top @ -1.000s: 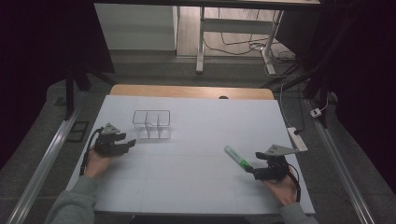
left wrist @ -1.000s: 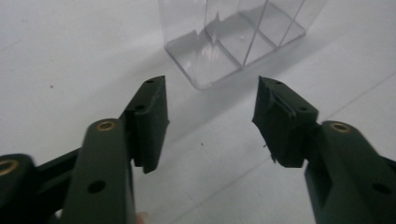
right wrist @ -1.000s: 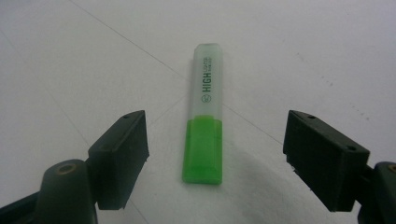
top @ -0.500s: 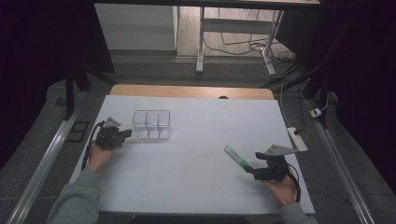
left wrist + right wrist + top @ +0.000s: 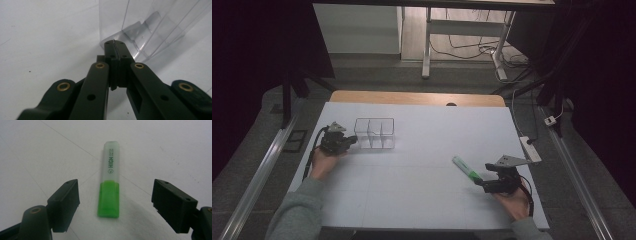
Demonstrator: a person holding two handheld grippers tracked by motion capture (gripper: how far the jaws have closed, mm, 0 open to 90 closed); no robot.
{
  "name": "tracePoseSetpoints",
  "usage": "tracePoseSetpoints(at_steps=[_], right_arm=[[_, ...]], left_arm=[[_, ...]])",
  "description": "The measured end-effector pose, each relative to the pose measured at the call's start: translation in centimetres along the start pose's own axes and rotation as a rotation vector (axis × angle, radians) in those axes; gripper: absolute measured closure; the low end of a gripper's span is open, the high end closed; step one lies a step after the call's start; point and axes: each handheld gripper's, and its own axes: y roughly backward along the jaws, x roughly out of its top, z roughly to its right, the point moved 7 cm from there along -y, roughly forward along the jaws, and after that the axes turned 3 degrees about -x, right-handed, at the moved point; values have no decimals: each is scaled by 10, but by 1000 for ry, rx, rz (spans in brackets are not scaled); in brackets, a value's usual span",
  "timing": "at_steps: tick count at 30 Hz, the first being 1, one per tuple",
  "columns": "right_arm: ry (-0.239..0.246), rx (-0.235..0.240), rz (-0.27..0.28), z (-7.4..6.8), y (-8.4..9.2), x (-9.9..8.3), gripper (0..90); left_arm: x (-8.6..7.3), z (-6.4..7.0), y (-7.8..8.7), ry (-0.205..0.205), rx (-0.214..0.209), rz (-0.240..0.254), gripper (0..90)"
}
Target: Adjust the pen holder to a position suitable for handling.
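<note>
Clear boxy plastic organizer (image 5: 374, 133), wall pinched thin by the clamped-shut left gripper (image 5: 114, 43). Smooth green highlighter (image 5: 109, 191) lying loose between wide-open right gripper (image 5: 116, 200) pads; plenty of white table (image 5: 422, 130) around.

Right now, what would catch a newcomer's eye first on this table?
The green highlighter lying flat at the right of the white table, between the open jaws of the right gripper. Then the clear box at the left, where the left gripper has shut on its thin wall.
</note>
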Motion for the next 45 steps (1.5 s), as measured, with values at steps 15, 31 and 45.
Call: tracePoseSetpoints(at_steps=[15, 31, 45], right_arm=[[2, -4, -2, 0, 0, 0, 221], [2, -1, -4, -1, -1, 0, 222], [3, 0, -8, -1, -1, -1, 223]], left_arm=[[2, -2, -4, 16, 2, -5, 889], [9, 13, -15, -10, -33, -11, 888], [18, 25, -26, -35, -44, -16, 888]])
